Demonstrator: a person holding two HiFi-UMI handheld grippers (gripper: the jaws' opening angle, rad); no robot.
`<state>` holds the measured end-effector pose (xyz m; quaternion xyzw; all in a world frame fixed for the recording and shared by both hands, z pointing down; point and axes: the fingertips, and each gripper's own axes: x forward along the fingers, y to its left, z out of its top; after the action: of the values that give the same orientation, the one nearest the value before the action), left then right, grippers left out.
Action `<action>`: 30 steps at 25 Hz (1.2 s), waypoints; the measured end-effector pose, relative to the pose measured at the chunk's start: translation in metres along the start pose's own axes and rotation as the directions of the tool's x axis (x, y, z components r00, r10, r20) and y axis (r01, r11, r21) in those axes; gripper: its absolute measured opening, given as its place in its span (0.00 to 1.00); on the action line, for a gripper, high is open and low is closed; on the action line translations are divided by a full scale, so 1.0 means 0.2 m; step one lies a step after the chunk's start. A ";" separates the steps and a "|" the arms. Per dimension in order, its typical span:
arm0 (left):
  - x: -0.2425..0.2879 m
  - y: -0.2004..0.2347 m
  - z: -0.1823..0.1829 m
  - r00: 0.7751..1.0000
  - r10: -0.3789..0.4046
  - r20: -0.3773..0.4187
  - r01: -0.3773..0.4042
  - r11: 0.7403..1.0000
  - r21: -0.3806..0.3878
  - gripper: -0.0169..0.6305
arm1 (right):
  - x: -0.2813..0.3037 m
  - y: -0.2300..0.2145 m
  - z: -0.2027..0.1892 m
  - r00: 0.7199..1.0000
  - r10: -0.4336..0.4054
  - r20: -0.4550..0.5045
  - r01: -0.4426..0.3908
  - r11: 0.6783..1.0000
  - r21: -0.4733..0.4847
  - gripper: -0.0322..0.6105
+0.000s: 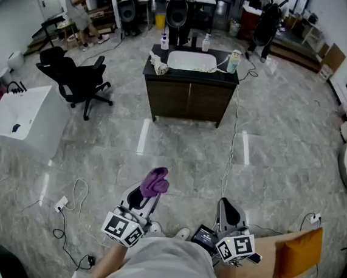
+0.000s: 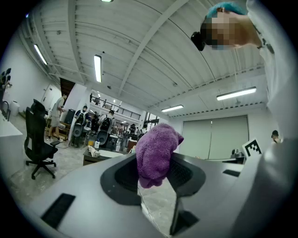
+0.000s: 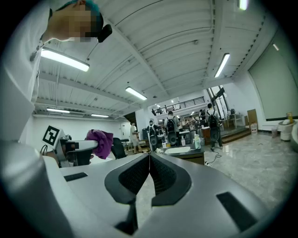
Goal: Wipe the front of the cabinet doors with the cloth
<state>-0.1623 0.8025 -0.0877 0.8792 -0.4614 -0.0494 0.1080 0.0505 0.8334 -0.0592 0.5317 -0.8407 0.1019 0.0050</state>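
With the left gripper point(image 1: 146, 197) clamped on a bunched purple terry cloth point(image 1: 155, 181), the right gripper point(image 1: 228, 211) pressed together on nothing, and the dark wooden cabinet doors point(image 1: 188, 101) well apart across the floor point(image 1: 184, 155) — the wad, mostly outside the jaws, may slip out mid-wipe.

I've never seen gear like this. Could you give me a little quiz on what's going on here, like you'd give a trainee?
1. True or false: the right gripper has its jaws together with nothing between them.
2. Pick one. The purple cloth is: A) lying on the floor; B) clamped in the left gripper; C) draped over the office chair.
3. In a few words: is either gripper at the cabinet doors yet?

Key: 1 true. 2 B. 3 No; the cabinet stands well ahead of both grippers, untouched.
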 end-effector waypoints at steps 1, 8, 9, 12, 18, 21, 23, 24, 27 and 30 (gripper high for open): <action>-0.01 0.04 0.00 1.000 0.003 -0.008 -0.003 1.000 0.012 0.25 | 0.03 0.04 0.00 1.000 0.002 0.005 -0.002 1.000 0.014 0.09; -0.11 0.24 -0.05 0.999 0.004 -0.041 -0.003 1.000 0.006 0.25 | 0.09 0.20 0.01 1.000 0.000 0.010 0.000 1.000 0.018 0.09; -0.11 0.25 -0.05 0.999 0.002 -0.034 -0.002 1.000 -0.002 0.25 | 0.08 0.19 0.00 1.000 -0.002 0.002 0.002 1.000 0.013 0.09; -0.10 0.23 -0.03 1.000 -0.006 -0.020 0.006 1.000 -0.014 0.25 | 0.07 0.18 -0.01 1.000 -0.017 -0.014 0.017 1.000 0.006 0.09; -0.08 0.21 -0.06 0.999 -0.024 -0.046 0.023 1.000 -0.006 0.25 | 0.10 0.18 -0.05 1.000 -0.018 -0.011 0.018 1.000 0.022 0.09; -0.06 0.17 -0.07 0.997 -0.039 -0.061 0.039 0.999 0.012 0.25 | 0.07 0.14 -0.07 1.000 -0.023 -0.006 0.023 0.999 0.038 0.09; -0.03 0.13 -0.08 0.997 -0.042 -0.070 0.043 0.999 0.015 0.25 | 0.05 0.09 -0.07 0.999 -0.037 0.008 0.036 0.997 0.062 0.09; -0.01 0.11 -0.07 0.996 -0.044 -0.073 0.045 0.999 0.013 0.25 | 0.03 0.06 -0.06 0.999 -0.047 0.021 0.045 0.996 0.078 0.09; 0.05 0.05 -0.06 0.996 -0.052 -0.070 0.052 0.999 0.002 0.25 | -0.02 -0.05 -0.02 0.994 -0.085 0.064 0.077 0.990 0.119 0.09; 0.11 -0.03 -0.05 0.997 -0.059 -0.053 0.058 0.998 -0.014 0.25 | -0.08 -0.14 -0.01 0.991 -0.102 0.087 0.090 0.988 0.127 0.09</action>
<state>-0.1435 0.7893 -0.0796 0.8926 -0.4323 -0.0320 0.1243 0.0825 0.8361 -0.0551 0.5751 -0.8056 0.1281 -0.0623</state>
